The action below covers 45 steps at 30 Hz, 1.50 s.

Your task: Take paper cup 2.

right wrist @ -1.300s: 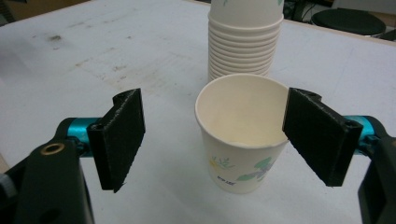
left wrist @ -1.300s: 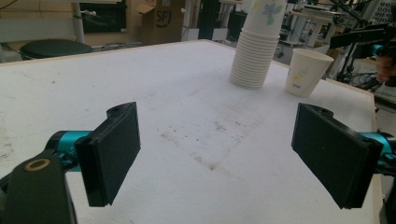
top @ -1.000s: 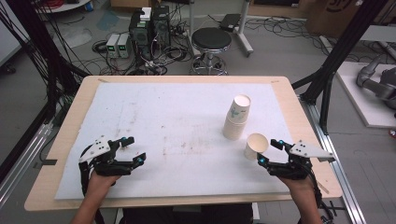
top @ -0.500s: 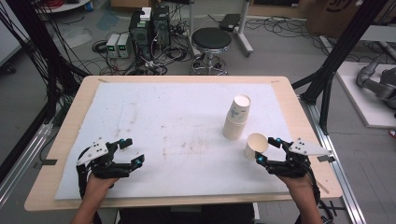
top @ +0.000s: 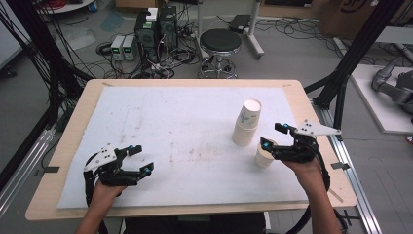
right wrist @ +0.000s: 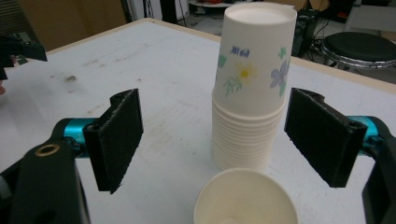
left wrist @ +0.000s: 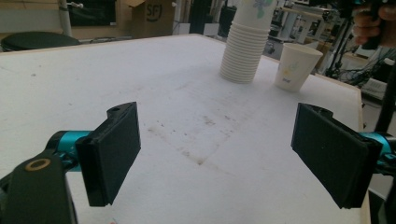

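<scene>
A wooden table (top: 311,126) carries a white mat (top: 170,122). At its 3 o'clock side an upside-down stack of paper cups (top: 247,123) stands upright, with a single cup (top: 264,154) just beside it at 5 o'clock, mouth up. The right gripper (top: 272,136) hovers over that cup, its jaws just widened and holding nothing. The right gripper view reveals flower prints on the stack. The left gripper (top: 140,158), at 7 o'clock, is wide and empty.
</scene>
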Each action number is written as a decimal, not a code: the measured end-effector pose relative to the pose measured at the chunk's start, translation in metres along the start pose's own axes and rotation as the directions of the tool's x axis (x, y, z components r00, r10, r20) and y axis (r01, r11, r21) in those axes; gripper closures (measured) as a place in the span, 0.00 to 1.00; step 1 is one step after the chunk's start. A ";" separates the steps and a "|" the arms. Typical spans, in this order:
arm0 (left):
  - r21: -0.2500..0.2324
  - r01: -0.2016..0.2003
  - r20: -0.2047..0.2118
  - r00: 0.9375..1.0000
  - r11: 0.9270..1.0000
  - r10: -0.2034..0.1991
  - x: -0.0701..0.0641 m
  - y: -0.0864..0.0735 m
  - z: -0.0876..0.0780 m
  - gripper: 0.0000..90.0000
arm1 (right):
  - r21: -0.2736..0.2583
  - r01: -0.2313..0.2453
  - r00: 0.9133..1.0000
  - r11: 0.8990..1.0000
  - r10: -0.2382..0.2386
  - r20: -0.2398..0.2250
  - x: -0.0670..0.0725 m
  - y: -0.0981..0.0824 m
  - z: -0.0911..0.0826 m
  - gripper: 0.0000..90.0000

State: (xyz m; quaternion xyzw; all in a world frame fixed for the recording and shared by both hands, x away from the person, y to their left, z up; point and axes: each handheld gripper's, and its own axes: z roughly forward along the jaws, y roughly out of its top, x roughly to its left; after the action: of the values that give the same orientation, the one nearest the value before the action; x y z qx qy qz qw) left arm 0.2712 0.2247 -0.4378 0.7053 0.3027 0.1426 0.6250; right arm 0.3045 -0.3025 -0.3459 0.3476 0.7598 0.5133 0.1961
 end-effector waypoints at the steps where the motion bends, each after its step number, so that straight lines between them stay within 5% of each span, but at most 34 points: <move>1: 0.001 -0.003 0.002 1.000 1.000 0.003 0.000 0.000 0.000 0.17 | 0.004 0.001 1.000 1.000 -0.001 0.003 -0.001 0.004 0.002 0.22; 23: 0.000 0.012 0.016 1.000 1.000 -0.012 0.001 -0.001 0.000 0.17 | 0.118 -0.014 0.999 0.993 0.009 0.044 -0.031 0.046 0.057 0.22; 40: 0.009 0.011 0.015 1.000 1.000 -0.011 0.002 -0.002 0.001 0.18 | 0.177 0.004 1.000 0.984 -0.009 0.023 -0.032 0.060 0.084 0.23; 45: 0.003 0.019 0.011 1.000 1.000 -0.019 0.003 -0.002 0.000 0.18 | 0.187 0.005 1.000 0.982 -0.010 0.024 -0.031 0.063 0.088 0.32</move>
State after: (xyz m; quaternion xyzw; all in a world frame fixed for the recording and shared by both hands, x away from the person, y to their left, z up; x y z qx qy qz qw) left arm 0.2726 0.2267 -0.4399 0.7040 0.3062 0.1324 0.6269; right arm 0.4045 -0.2538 -0.3246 0.3680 0.8034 0.4347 0.1739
